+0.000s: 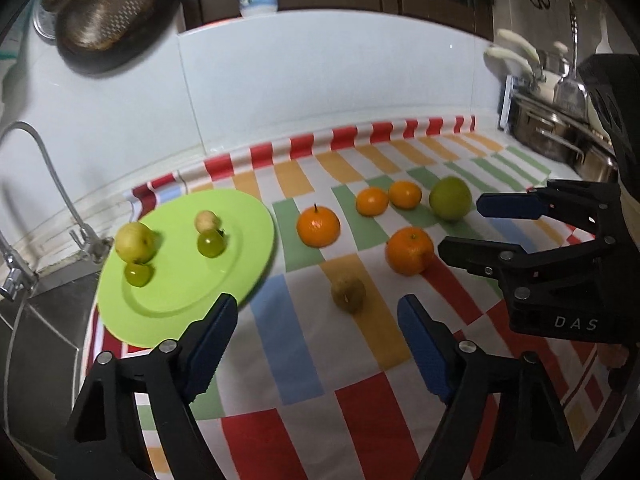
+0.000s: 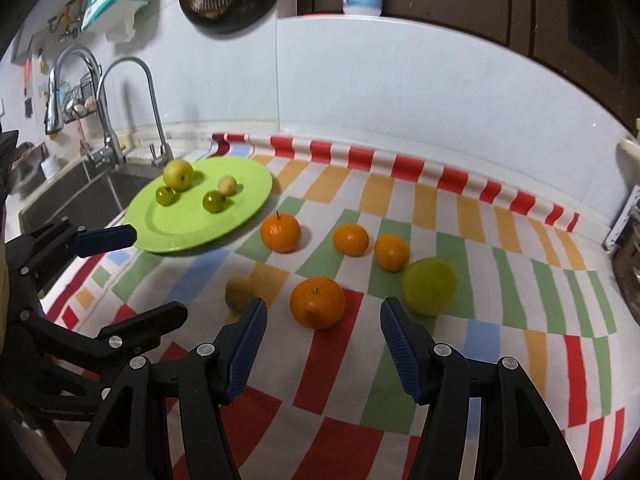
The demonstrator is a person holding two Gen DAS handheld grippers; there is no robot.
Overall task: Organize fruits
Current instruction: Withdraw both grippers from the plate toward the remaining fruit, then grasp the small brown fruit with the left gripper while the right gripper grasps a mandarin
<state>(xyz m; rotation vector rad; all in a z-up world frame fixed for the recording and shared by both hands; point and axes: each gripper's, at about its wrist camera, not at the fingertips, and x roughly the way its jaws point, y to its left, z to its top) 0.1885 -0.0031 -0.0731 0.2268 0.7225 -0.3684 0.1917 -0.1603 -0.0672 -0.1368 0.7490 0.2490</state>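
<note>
Both sets of fingers stand apart with nothing between the blue pads. From where I sit, the left gripper (image 1: 316, 344) shows a fairly wide gap above the checked cloth (image 1: 280, 360) on the surface, and the right gripper (image 2: 322, 340) a more moderate one; neither touches any fruit.

Counting outward: one small brownish fruit (image 1: 348, 293) lies closest to the left fingers. Next I count four oranges: a big one (image 2: 317, 302) just ahead of the right fingers, a stemmed one (image 2: 280, 233) near the plate, and two smaller ones (image 2: 351, 239) (image 2: 391, 252) side by side further back. One large green fruit (image 2: 429, 286) sits loose on the cloth beside the farthest small orange.

On the green plate (image 1: 248, 248), at the cloth's left end next to the sink, I count four pieces: one yellow-green apple-like fruit (image 1: 135, 242), two small green ones (image 1: 138, 274) (image 1: 211, 243), and one pale small one (image 1: 207, 221) touching a green one.

My left wrist view alone shows steel pots (image 1: 560, 136) at far right. My right wrist view alone shows two faucets (image 2: 132, 108) and the sink basin (image 2: 80, 192). Each view catches the other gripper from the side.
</note>
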